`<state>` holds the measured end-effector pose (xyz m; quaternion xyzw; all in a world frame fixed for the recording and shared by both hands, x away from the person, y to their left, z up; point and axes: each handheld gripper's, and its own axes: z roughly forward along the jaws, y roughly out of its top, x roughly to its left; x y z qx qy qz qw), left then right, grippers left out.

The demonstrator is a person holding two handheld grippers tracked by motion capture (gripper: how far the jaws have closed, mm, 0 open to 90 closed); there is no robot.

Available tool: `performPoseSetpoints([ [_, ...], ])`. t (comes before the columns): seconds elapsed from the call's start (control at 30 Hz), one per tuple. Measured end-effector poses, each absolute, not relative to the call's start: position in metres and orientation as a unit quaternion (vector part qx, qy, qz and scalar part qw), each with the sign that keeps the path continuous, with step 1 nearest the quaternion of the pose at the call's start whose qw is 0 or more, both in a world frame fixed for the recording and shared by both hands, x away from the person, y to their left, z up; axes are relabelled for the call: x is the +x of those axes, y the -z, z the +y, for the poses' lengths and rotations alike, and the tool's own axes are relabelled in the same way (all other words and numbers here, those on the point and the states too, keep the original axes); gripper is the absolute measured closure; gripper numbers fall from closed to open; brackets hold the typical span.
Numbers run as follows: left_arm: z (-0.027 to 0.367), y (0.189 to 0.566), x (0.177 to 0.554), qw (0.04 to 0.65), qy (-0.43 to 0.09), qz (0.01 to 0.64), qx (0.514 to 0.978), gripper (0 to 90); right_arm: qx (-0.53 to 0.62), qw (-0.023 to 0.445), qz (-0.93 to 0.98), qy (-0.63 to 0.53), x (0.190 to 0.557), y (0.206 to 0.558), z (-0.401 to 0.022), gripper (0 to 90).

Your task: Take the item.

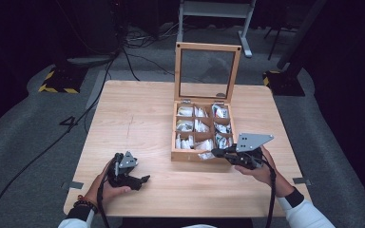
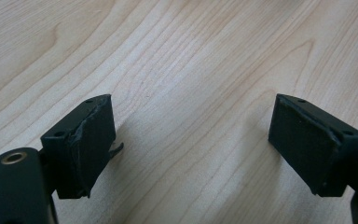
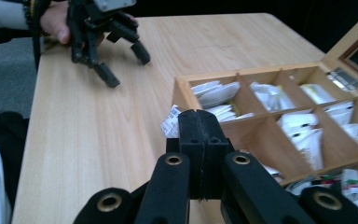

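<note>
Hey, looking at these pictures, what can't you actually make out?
- Packet print: too small, half behind the right gripper in its own view.
- Box packets' labels: too small in the high view.
- Box's right end: cut off by the right gripper view's edge.

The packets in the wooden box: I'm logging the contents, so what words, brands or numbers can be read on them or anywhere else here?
Nothing can be read.
Packets in the wooden box: dark and coloured print, too small and blurred.
White packet at the right gripper: barcode-like marks, unreadable.
Hazard-striped base on the floor: yellow and black stripes, no words.
</note>
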<state>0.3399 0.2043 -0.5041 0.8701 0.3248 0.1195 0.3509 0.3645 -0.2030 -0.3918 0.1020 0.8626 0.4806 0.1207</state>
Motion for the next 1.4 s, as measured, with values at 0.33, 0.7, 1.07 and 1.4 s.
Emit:
performPoseSetpoints([
  [0.33, 0.204, 0.504, 0.342, 0.350, -0.122, 0.320, 0.872, 14.3, 0.094, 0.097, 0.889, -0.437, 0.359, 0.427, -0.188, 90.0],
  [0.7, 0.204, 0.504, 0.342, 0.350, -0.122, 0.321, 0.872, 14.3, 0.088, 0.070, 0.907, -0.405, 0.355, 0.460, -0.185, 90.0],
  [1.07, 0.203, 0.504, 0.342, 0.350, -0.121, 0.322, 0.871, 14.3, 0.086, 0.041, 0.912, -0.400, 0.346, 0.478, -0.184, 87.6],
  [1.4, 0.203, 0.504, 0.341, 0.350, -0.121, 0.324, 0.870, 14.3, 0.099, 0.038, 0.913, -0.395, 0.339, 0.485, -0.186, 73.6],
])
